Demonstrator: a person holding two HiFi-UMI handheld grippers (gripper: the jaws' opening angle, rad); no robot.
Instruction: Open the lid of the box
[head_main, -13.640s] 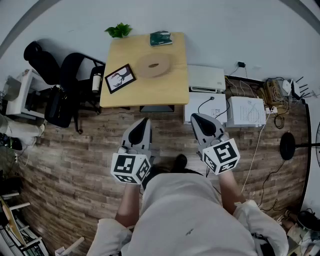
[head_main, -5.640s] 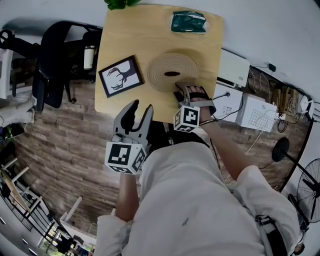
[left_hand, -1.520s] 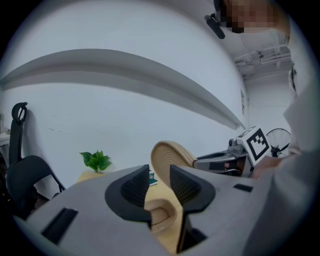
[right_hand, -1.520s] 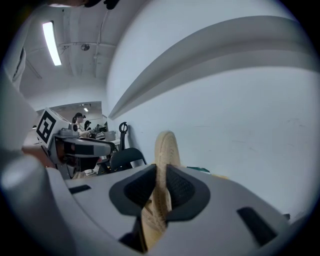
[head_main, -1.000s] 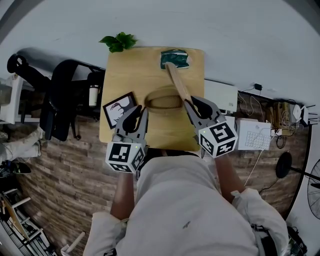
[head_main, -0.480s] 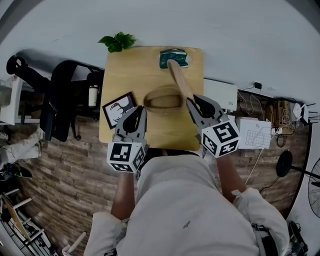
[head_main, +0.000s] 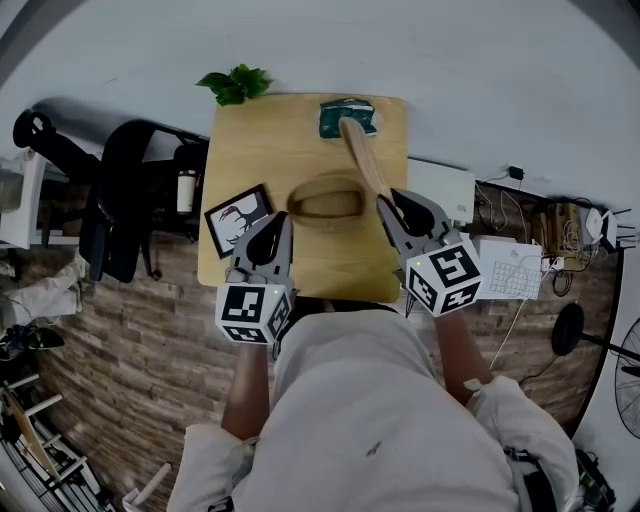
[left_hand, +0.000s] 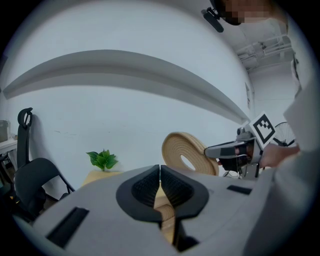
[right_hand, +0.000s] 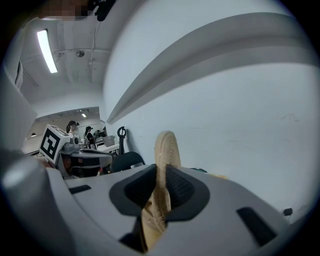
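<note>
Left of the table (head_main: 260, 140), head view: black chairs (head_main: 120, 200) at 9 o'clock. Plant (head_main: 232, 85) on the 11 o'clock corner. Framed deer picture (head_main: 237, 218) at 8 o'clock of the box (head_main: 327, 216).

Left gripper (head_main: 275, 225) is at 7 o'clock of the box and apart from it. Its jaws have just been closing and now meet tip to tip, with nothing between them.

Box: round, woven, mid-table, mouth uncovered.

Lid (head_main: 364, 160): off the box, standing on edge at its 1 o'clock and leaning toward the far edge. Whether it touches the box cannot be told.

Right gripper (head_main: 392, 203) is at 3 o'clock of the box, clenched on the lid's near rim. In the right gripper view the rim stands upright between the pads.

Green packet (head_main: 348, 116) at 12 o'clock, partly covered by the lid's top. White appliances (head_main: 448, 188) on the floor at 3 o'clock.
</note>
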